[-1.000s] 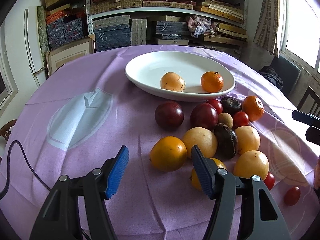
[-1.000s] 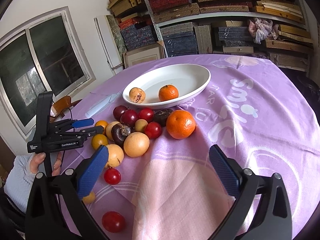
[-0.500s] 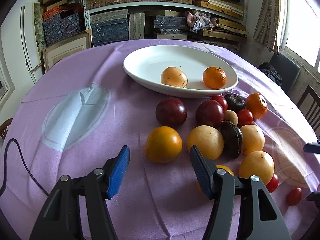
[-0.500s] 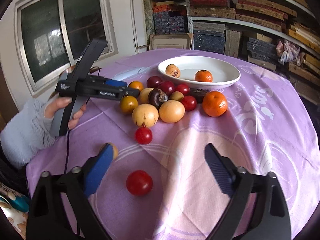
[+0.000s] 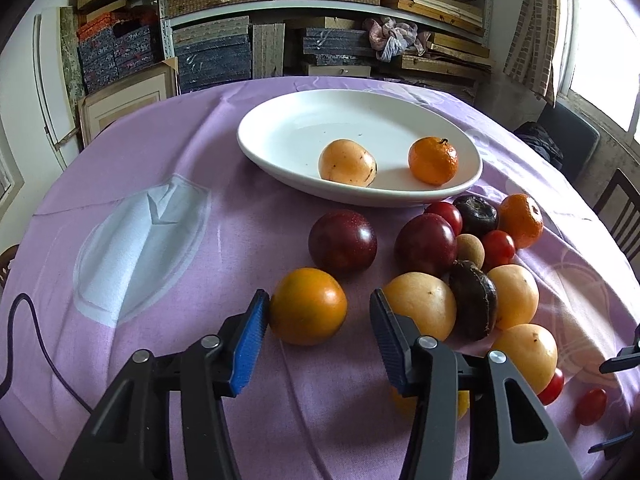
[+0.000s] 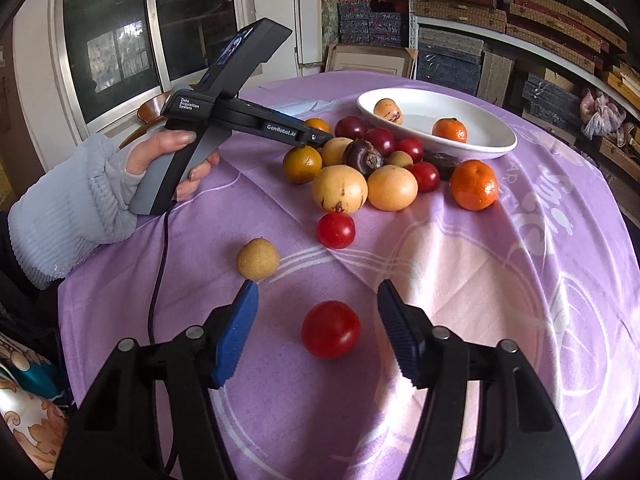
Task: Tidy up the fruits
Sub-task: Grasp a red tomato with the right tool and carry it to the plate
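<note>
Left wrist: L gripper (image 5: 318, 320) closing round orange (image 5: 307, 306), unclamped; R gripper (image 6: 318, 306) closing, tomato (image 6: 331, 329) between, untouched.

Your tablecloth (image 5: 160, 168) reads as thin woven cloth, matt lilac, creased into soft folds, with paler printed patches. The oval dish (image 5: 280, 148) at the far side looks glazed ceramic, white and glossy, though it could be hard plastic. In it, the mandarin (image 5: 433, 160) shows dimpled, faintly shiny peel. Near the left gripper (image 5: 318, 338), the round orange fruit (image 5: 307, 306) is smooth with a soft sheen; the plums (image 5: 342, 242) are polished dark red. The cherry tomato (image 6: 331, 329) between the right gripper (image 6: 318, 334) fingers is slick and glossy; the small tan fruit (image 6: 257, 259) is dry and rough. Your gripper bodies are matt black plastic with ribbed blue pads (image 5: 250, 344) and bright metal rivets. Your sleeve (image 6: 68, 208) is ribbed fleece.
</note>
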Demonstrator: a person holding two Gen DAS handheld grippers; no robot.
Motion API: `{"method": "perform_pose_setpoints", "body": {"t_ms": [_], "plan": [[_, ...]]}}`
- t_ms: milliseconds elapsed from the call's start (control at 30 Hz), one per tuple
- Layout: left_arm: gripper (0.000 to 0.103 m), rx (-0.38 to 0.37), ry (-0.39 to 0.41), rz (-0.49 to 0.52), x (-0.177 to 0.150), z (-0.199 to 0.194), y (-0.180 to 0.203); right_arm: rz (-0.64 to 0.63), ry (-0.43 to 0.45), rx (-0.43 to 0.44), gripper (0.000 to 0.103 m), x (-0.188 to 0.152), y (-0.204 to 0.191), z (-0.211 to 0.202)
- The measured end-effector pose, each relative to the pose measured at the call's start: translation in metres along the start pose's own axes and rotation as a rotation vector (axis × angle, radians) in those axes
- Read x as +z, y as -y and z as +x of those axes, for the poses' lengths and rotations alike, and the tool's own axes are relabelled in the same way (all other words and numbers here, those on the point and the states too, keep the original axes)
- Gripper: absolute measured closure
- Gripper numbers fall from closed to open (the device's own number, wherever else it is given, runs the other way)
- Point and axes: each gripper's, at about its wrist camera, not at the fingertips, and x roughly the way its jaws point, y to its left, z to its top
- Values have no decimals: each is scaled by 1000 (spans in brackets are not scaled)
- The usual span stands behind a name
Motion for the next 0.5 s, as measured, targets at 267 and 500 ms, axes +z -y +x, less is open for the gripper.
{"method": "perform_pose_setpoints", "body": {"t_ms": [267, 500], "plan": [[63, -17, -20, -6, 0, 4, -3, 6, -30, 2, 50, -4, -1, 0], [63, -16, -18, 0, -4, 2, 0, 15, -58, -3, 50, -4, 1, 3]]}}
